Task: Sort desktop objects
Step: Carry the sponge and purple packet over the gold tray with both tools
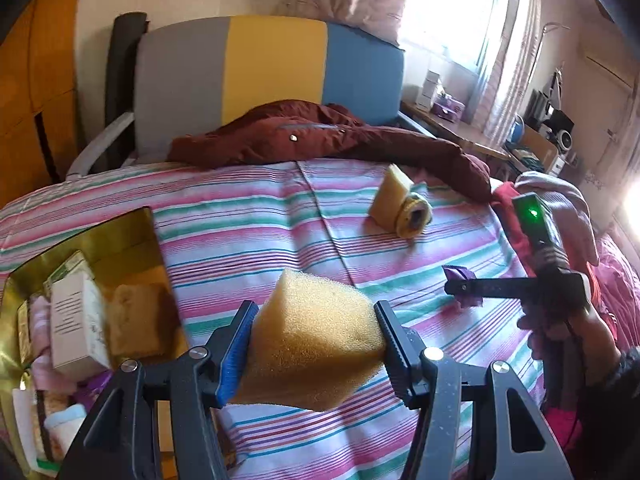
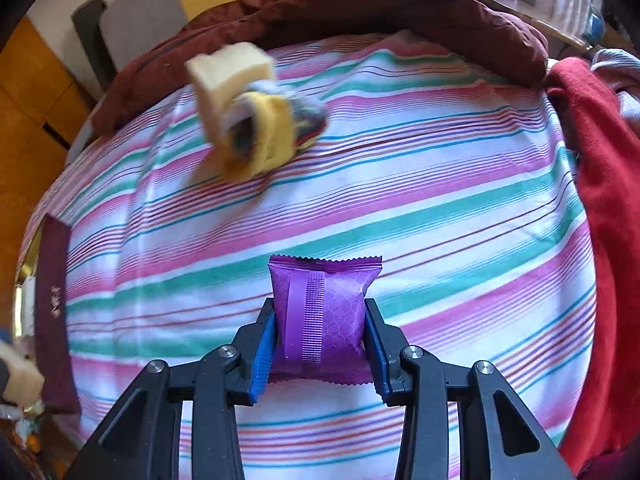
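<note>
My left gripper (image 1: 316, 320) is shut on a yellow sponge (image 1: 316, 336), squeezed between its pads above the striped bedsheet (image 1: 280, 216). My right gripper (image 2: 320, 320) is shut on a purple sachet (image 2: 324, 312), held above the striped bedsheet (image 2: 440, 184). In the left wrist view the right gripper (image 1: 460, 286) shows at the right with the purple sachet (image 1: 456, 272) at its tip, held by a hand (image 1: 560, 328). Farther back lie another yellow sponge (image 1: 390, 196) and a rolled yellow cloth (image 1: 416, 216); the sponge (image 2: 228, 76) and rolled cloth (image 2: 264, 136) look blurred in the right wrist view.
A gold box (image 1: 24, 272) at the left holds a white carton (image 1: 76, 320), a sponge and several small packs. A maroon jacket (image 1: 320, 132) lies along the far side of the bed, red and pink clothes (image 1: 560, 208) at the right. A striped chair back (image 1: 272, 68) stands behind.
</note>
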The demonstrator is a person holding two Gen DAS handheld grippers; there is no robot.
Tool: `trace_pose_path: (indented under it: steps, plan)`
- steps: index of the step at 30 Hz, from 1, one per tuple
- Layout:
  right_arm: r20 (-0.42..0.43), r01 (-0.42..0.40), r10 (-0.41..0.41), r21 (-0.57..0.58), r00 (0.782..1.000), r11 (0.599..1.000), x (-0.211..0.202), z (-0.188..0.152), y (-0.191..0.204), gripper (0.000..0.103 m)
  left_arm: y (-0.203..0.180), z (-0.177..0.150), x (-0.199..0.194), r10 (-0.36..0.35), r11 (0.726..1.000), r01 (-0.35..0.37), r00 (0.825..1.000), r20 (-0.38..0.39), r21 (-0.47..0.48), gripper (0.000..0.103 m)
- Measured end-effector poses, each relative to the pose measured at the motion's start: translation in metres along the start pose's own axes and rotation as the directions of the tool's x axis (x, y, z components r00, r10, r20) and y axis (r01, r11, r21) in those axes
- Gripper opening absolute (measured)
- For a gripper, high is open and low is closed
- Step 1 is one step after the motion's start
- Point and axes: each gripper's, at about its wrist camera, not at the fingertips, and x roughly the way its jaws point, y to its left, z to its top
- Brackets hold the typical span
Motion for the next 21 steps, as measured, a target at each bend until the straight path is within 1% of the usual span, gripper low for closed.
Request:
trace_pose_path:
  steps: [4,8,11,14,15,18,21]
  plan:
    - [0.041,-0.053,0.053,-0.001,0.998,0.999,-0.015,-0.010,0.019,0.041,0.012,-0.003,-0.012,0.021,1.000,-0.021,1.000,0.020,-0.021,0.059]
    - [0.078,-0.110,0.111,-0.028,0.991,0.994,-0.030,-0.019,0.044,0.041,0.022,-0.006,-0.024,0.042,0.999,-0.040,0.998,0.041,-0.036,0.059]
    - [0.090,-0.156,0.160,-0.046,0.983,0.987,-0.033,-0.017,0.059,0.041,0.030,-0.010,-0.032,0.059,0.997,-0.057,0.997,0.053,-0.053,0.059]
    - [0.092,-0.212,0.218,-0.070,0.972,0.975,-0.046,-0.026,0.084,0.041,0.040,-0.014,-0.040,0.081,0.994,-0.077,0.995,0.063,-0.072,0.059]
    - [0.093,-0.226,0.234,-0.086,0.968,0.970,-0.053,-0.034,0.095,0.041,0.044,-0.016,-0.043,0.090,0.993,-0.085,0.994,0.065,-0.078,0.059]
    - [0.081,-0.270,0.281,-0.128,0.956,0.954,-0.057,-0.044,0.125,0.041,0.059,-0.021,-0.051,0.123,0.988,-0.116,0.990,0.068,-0.103,0.059]
    - [0.064,-0.318,0.332,-0.169,0.941,0.933,-0.059,-0.046,0.152,0.041,0.077,-0.028,-0.057,0.152,0.980,-0.141,0.986,0.065,-0.142,0.059]
